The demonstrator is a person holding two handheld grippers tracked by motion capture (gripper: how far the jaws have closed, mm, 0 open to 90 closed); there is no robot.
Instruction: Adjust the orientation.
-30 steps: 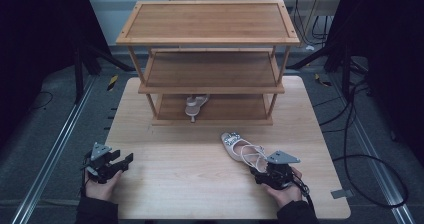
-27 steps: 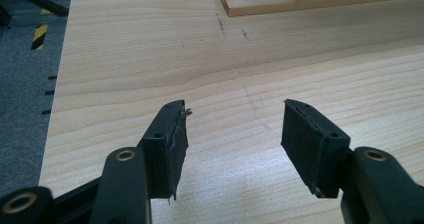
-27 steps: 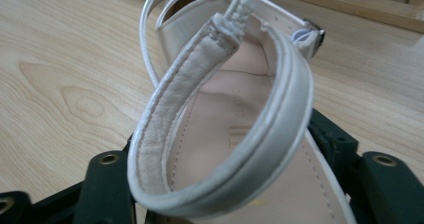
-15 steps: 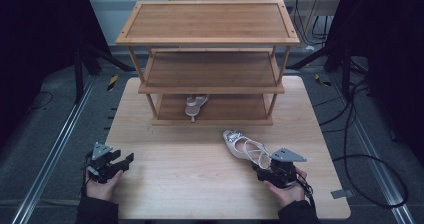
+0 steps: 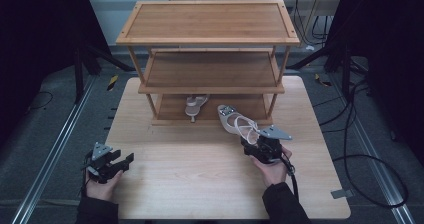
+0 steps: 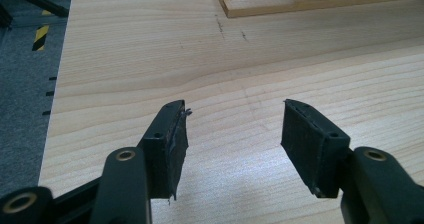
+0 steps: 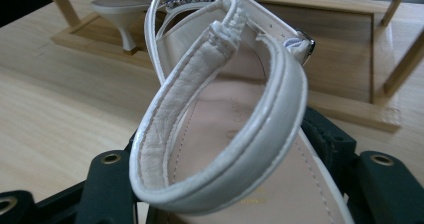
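A pale strappy high-heeled sandal point(image 5: 236, 122) is held off the table, its toe toward the bottom shelf of the wooden rack point(image 5: 210, 39). My right gripper point(image 5: 261, 149) is shut on its heel end; in the right gripper view the sandal's ankle strap point(image 7: 220, 109) loops up close between the jaws. A matching sandal point(image 5: 196, 105) stands on the rack's bottom shelf, its heel point(image 7: 125, 24) toward the front. My left gripper point(image 5: 114, 165) rests at the table's front left, open, with bare tabletop between its pads point(image 6: 167, 139).
The three-tier rack stands at the back of the light wooden table point(image 5: 200, 184). Its middle shelf point(image 5: 210, 71) and top shelf hold nothing. Rack posts point(image 5: 277, 71) frame the bottom opening. Dark floor with cables point(image 5: 365, 134) surrounds the table.
My right gripper has carried the sandal forward from the table's front right toward the rack's bottom shelf. The left gripper has stayed put.
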